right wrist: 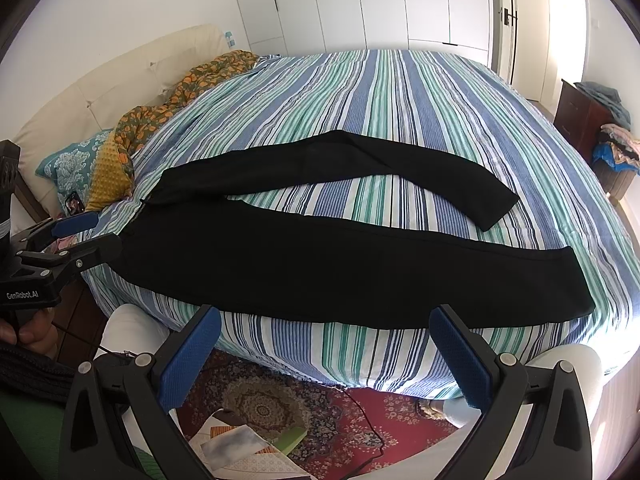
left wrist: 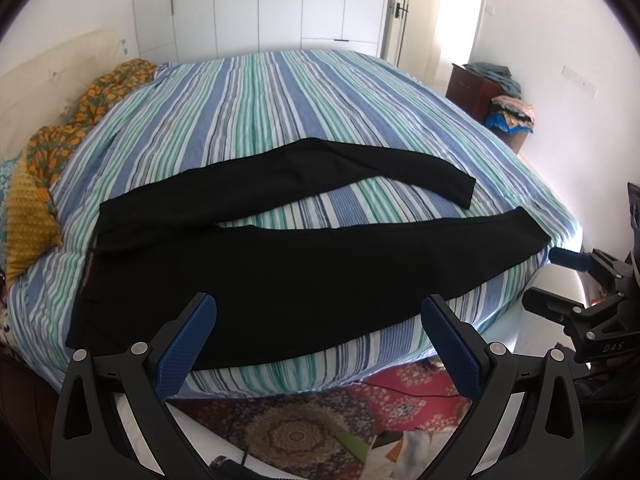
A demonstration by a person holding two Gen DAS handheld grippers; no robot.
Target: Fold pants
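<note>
Black pants lie spread flat on the striped bed, waistband at the left, both legs running right and splayed apart. My left gripper hovers open over the near edge of the bed, just short of the seat and near leg. My right gripper is open too, held before the bed's near edge below the near leg. Each gripper shows in the other's view: the right one off the leg cuffs, the left one beside the waistband. Nothing is held.
Pillows and a floral quilt sit at the headboard end. A wooden nightstand with piled clothes stands at the far right. A patterned rug with papers and a cable covers the floor. White wardrobes back the room.
</note>
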